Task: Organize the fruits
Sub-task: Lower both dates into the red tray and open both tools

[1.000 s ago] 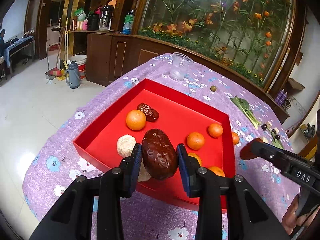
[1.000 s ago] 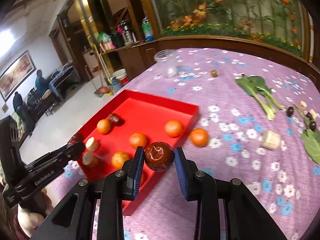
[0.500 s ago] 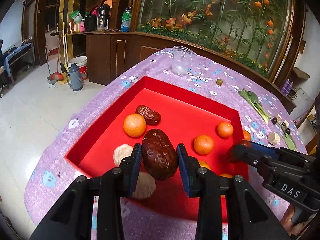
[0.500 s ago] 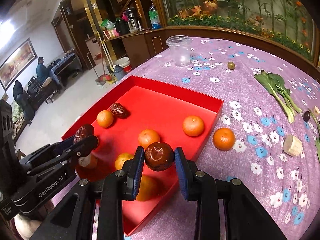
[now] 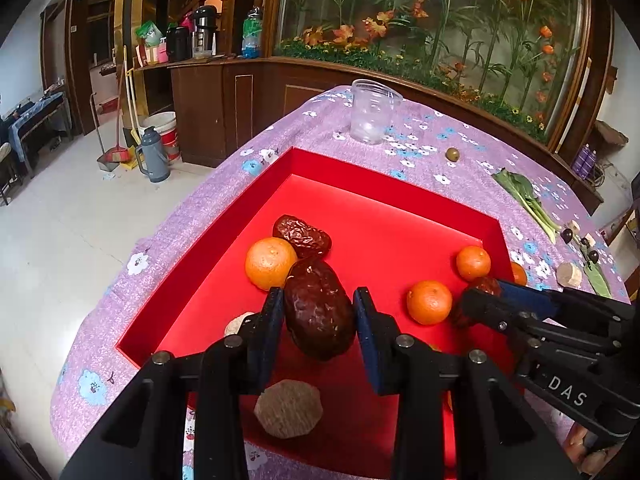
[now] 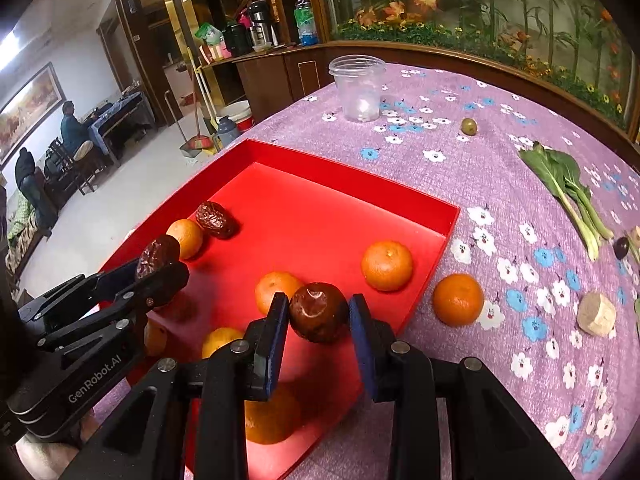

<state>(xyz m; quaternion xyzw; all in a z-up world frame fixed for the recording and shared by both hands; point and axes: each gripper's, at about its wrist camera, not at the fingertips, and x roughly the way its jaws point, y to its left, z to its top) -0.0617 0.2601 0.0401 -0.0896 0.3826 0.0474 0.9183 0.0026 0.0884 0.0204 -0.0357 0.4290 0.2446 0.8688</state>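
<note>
My left gripper (image 5: 316, 316) is shut on a large dark red date (image 5: 318, 314) and holds it above the near part of the red tray (image 5: 384, 190). My right gripper (image 6: 318, 318) is shut on a second dark date (image 6: 318, 312) above the tray's (image 6: 352, 184) near right side. Each gripper shows in the other's view, the right gripper (image 5: 480, 300) and the left gripper (image 6: 160, 264). In the tray lie several oranges (image 5: 270, 262), a wrinkled date (image 5: 302, 236) and two beige pieces (image 5: 288, 408). One orange (image 6: 458, 300) lies on the cloth outside the tray.
A clear plastic cup (image 6: 358, 88) stands beyond the tray. A small olive-green fruit (image 6: 469, 126), leafy greens (image 6: 568, 184), a dark small fruit (image 6: 621, 247) and a beige chunk (image 6: 596, 314) lie on the purple flowered cloth at right. The table edge drops to the floor at left.
Both grippers have moved forward over the tray with their dates held. The right gripper has come from the tray's outer edge to above its inside.
</note>
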